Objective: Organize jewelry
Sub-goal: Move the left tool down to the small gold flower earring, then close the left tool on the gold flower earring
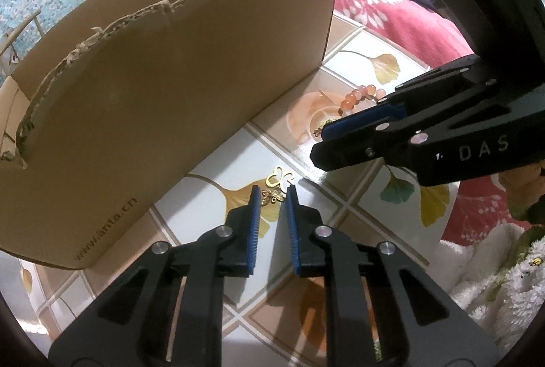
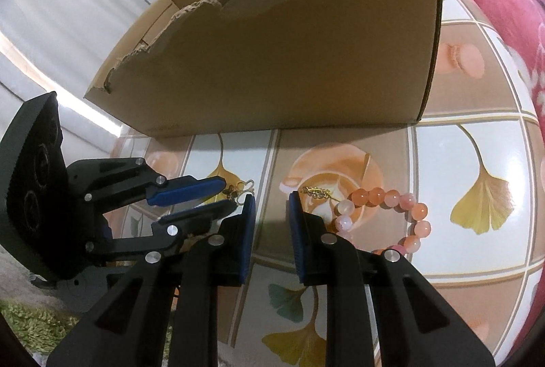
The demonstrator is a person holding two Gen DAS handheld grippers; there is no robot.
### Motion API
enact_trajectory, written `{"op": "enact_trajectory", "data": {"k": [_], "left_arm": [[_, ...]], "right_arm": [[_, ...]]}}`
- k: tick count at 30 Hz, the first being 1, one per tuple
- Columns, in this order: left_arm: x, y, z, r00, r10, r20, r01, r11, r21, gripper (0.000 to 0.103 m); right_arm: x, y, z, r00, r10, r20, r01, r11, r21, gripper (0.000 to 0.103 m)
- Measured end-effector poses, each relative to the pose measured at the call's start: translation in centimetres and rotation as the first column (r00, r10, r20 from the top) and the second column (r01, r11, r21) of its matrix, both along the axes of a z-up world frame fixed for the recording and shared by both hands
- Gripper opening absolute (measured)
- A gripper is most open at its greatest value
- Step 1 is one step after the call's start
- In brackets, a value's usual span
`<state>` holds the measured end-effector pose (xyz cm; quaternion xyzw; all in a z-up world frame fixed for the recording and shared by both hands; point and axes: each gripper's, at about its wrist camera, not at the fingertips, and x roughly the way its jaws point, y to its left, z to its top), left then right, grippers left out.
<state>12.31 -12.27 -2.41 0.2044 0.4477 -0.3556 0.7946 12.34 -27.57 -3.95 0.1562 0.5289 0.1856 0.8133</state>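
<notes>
A small gold butterfly brooch (image 1: 276,186) lies on the patterned tablecloth just in front of the cardboard box (image 1: 163,87). My left gripper (image 1: 273,196) is open with the brooch between its blue fingertips, low over the cloth; it also shows in the right wrist view (image 2: 229,195). A pink and orange bead bracelet (image 2: 391,217) lies to the right, with a small gold leaf piece (image 2: 316,192) beside it. My right gripper (image 2: 271,200) is open and empty, left of the bracelet; in the left wrist view (image 1: 323,142) it hides part of the bracelet (image 1: 362,96).
The open box (image 2: 289,67) with torn top edges stands along the back of the table. The tablecloth (image 2: 477,149) has ginkgo leaf and macaron tiles. A red floral blanket (image 1: 391,16) lies beyond the table's right edge. White fleece (image 1: 494,271) is at lower right.
</notes>
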Motion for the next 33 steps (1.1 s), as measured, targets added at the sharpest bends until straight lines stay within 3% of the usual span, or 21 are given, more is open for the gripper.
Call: {"op": "enact_trajectory", "data": {"k": [16,25,33], "left_arm": [[-0.8,0.7,-0.2,1.0,0.0,0.0,0.0,1.0,0.024,0.011],[-1.3,2.5,-0.2,0.997,0.069,-0.02,-0.069,0.998,0.015,0.012],[-1.3,2.6,-0.3,0.997,0.074,-0.02,-0.074,0.997,0.001,0.012]], "right_arm": [[-0.3,0.2,0.6,1.0,0.002,0.011,-0.001,1.0,-0.012,0.02],[0.2,2.9,0.6,0.997,0.079,0.01,-0.078,0.992,-0.101,0.021],[0.3,5.0,0.7,0.993,0.116,0.032,-0.107,0.971,-0.214,0.022]]}}
